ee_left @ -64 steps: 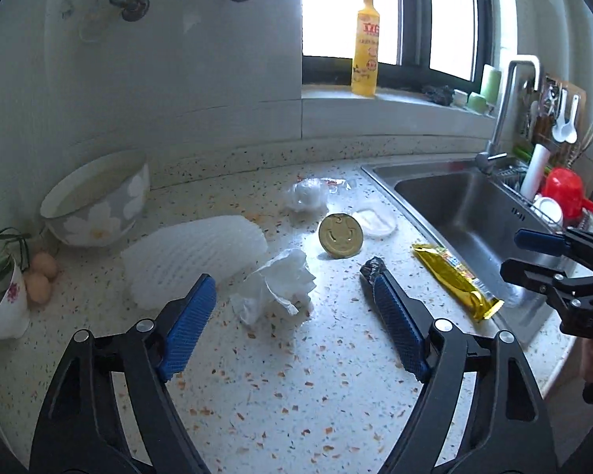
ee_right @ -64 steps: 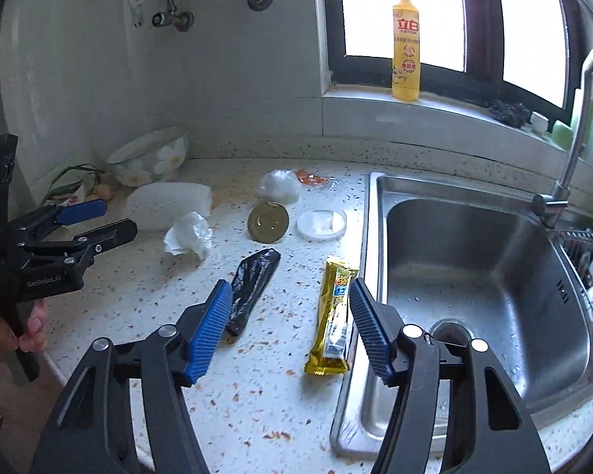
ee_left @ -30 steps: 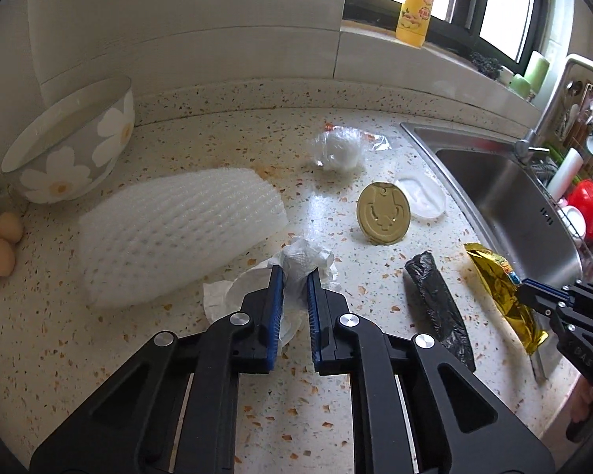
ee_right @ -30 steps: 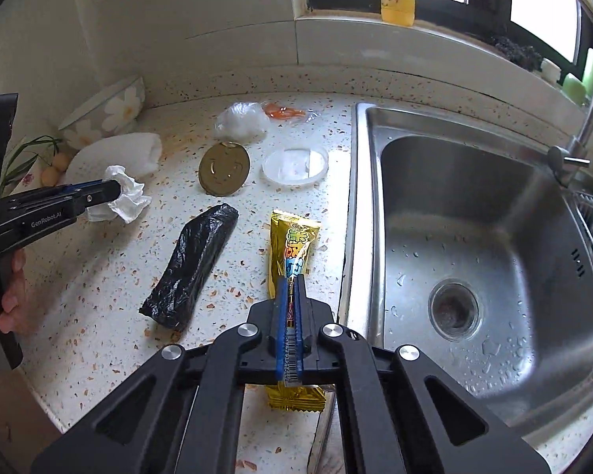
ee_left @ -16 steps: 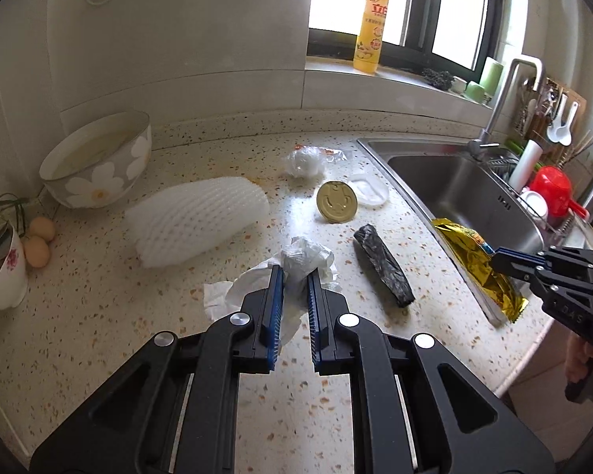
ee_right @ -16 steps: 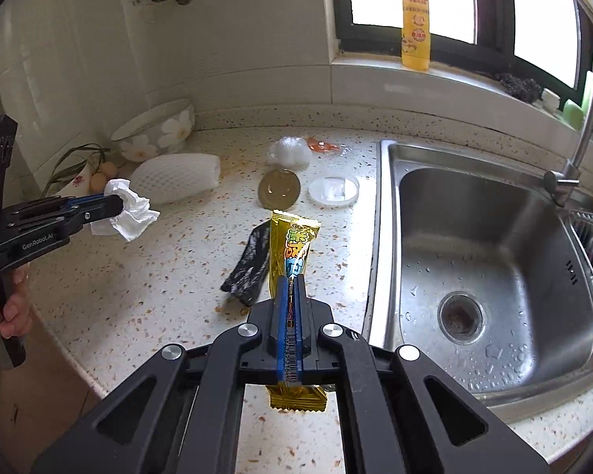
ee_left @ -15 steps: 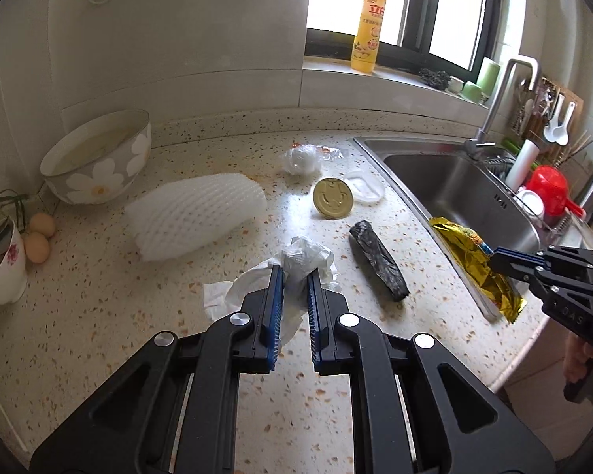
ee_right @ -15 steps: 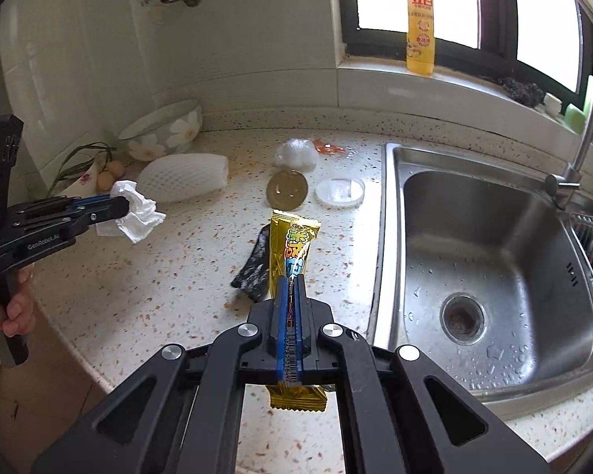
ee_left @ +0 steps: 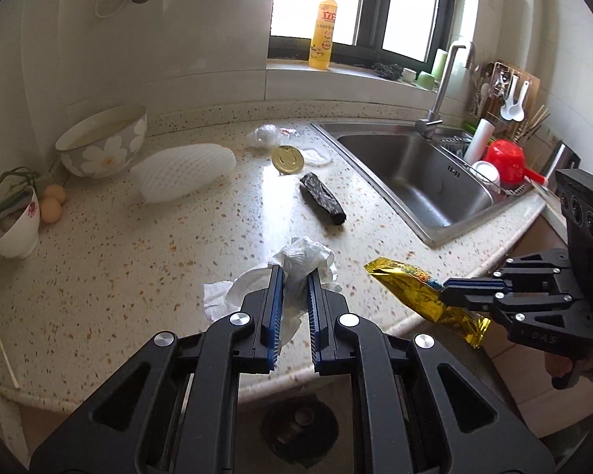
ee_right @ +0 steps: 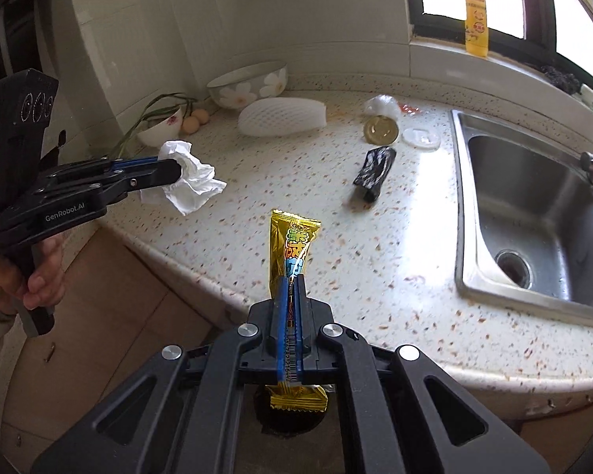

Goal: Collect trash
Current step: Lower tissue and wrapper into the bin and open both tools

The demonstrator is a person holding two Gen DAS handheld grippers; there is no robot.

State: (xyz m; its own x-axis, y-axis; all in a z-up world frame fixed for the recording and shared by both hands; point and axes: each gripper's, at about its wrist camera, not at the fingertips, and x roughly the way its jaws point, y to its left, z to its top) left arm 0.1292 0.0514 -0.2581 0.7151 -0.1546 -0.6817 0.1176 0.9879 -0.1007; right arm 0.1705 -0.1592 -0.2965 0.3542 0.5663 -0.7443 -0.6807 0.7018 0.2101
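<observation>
Left gripper [ee_left: 292,276] clenched on a crumpled white tissue [ee_left: 296,260], held up off the speckled countertop [ee_left: 158,245] near its front edge; in the right wrist view the tissue [ee_right: 189,181] hangs from the left gripper's tip at the left of the scene. Right gripper [ee_right: 292,288] clamped on a gold snack wrapper [ee_right: 294,241], wrapper upright between the blue pads, its lower end hanging below them over a dark round opening on the floor, detail unclear. From the left wrist view the wrapper [ee_left: 411,288] sticks out leftward from the right gripper [ee_left: 450,288], near the counter's front edge. On the counter, farther in: a black crumpled bag [ee_left: 322,203], a gold round lid [ee_left: 288,155] just beside a clear plastic lid [ee_left: 316,156], a white knotted plastic bag [ee_left: 267,134], and a white foam net sleeve [ee_left: 182,170]. Floral bowl [ee_left: 102,144] at far left; steel sink [ee_left: 415,158] to the right.
</observation>
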